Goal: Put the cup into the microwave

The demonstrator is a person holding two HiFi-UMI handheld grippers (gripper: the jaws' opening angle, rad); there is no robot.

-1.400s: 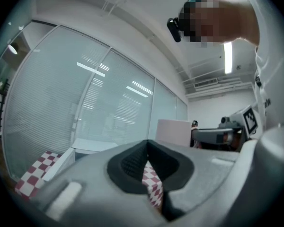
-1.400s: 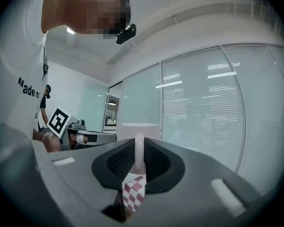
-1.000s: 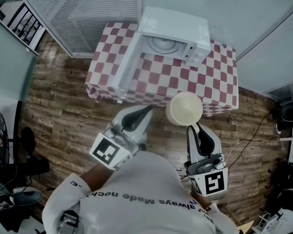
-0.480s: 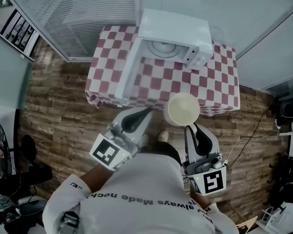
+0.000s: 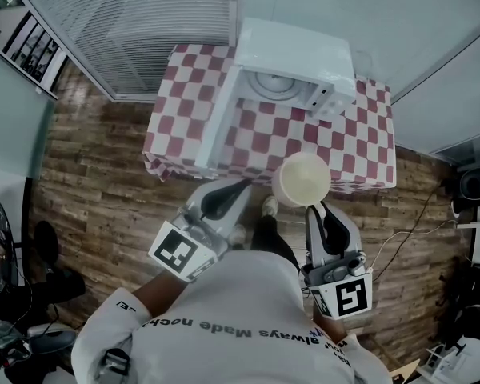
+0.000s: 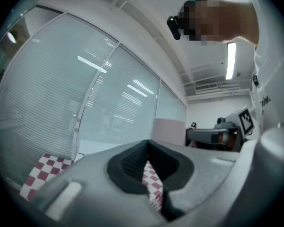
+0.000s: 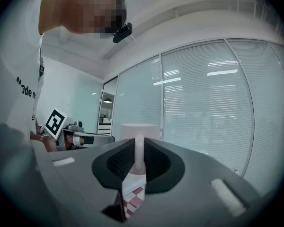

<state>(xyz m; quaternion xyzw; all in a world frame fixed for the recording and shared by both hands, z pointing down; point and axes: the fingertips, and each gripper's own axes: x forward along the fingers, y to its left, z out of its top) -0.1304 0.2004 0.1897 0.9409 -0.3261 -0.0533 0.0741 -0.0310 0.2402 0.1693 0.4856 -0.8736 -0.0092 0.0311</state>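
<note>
Cup (image 5: 302,180) is clamped in the right gripper (image 5: 314,206) at the counter (image 5: 360,146) edge. It has advanced slightly toward the open microwave (image 5: 300,50), so insertion remains. Left gripper (image 5: 238,186) is closed and empty.

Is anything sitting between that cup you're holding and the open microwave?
Nothing but bare checkered tablecloth. In the head view the cup, held by the right gripper, faces the microwave; its open door stands off to the left.
</note>
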